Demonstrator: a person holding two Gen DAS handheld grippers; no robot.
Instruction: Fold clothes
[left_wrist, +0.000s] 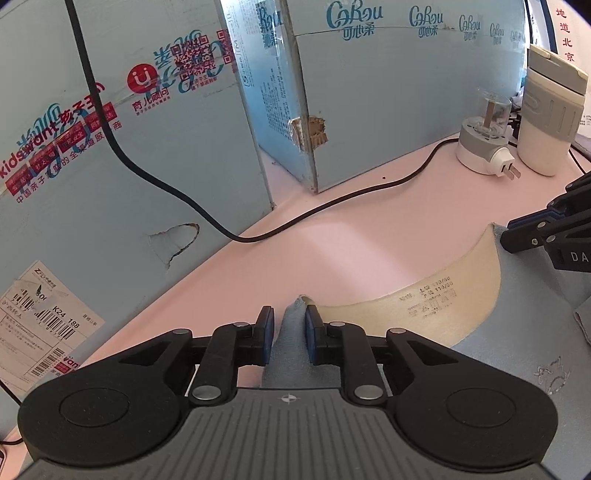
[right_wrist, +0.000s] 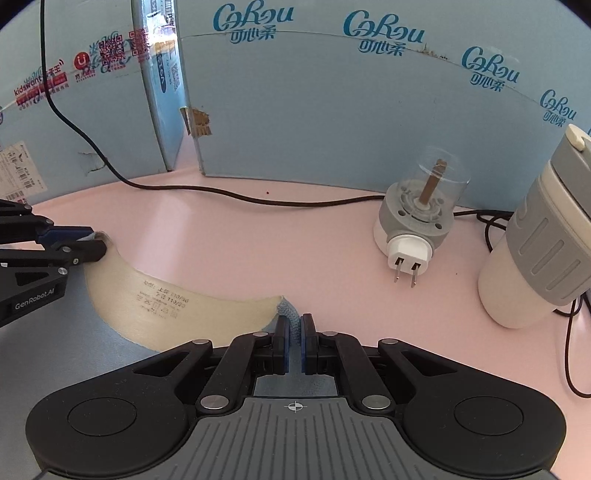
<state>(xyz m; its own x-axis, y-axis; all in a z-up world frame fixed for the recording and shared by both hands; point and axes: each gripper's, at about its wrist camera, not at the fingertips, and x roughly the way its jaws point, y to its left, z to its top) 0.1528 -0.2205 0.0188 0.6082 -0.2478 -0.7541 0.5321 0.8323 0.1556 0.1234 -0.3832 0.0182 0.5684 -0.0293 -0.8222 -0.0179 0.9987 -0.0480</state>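
While you held both tools low over the pink table (right_wrist: 229, 236), each one had pinched a shoulder corner of the grey-blue garment (left_wrist: 517, 314) at its neckline. Your left gripper (left_wrist: 289, 325) was clamped on a raised fold of the cloth, which stood up between its blue pads (left_wrist: 309, 328). Your right gripper (right_wrist: 293, 330) was nearly closed, with a thin ridge of the ribbed collar edge squeezed between its jaws.

The garment lay flat on the table in front of you, neck opening facing away, so its cream inner lining (right_wrist: 166, 295) with a printed size label (right_wrist: 162, 299) showed as a curved band between the two grips.

Beyond the cloth, a black cable (right_wrist: 258, 197) ran across the table. To the right stood a plug-in device (right_wrist: 417, 218) with a clear dome, lying on its side with its prongs toward you, and beside it a white and grey tumbler (right_wrist: 535, 251). Pale blue cardboard boxes (right_wrist: 332, 110) walled off the back of the table.
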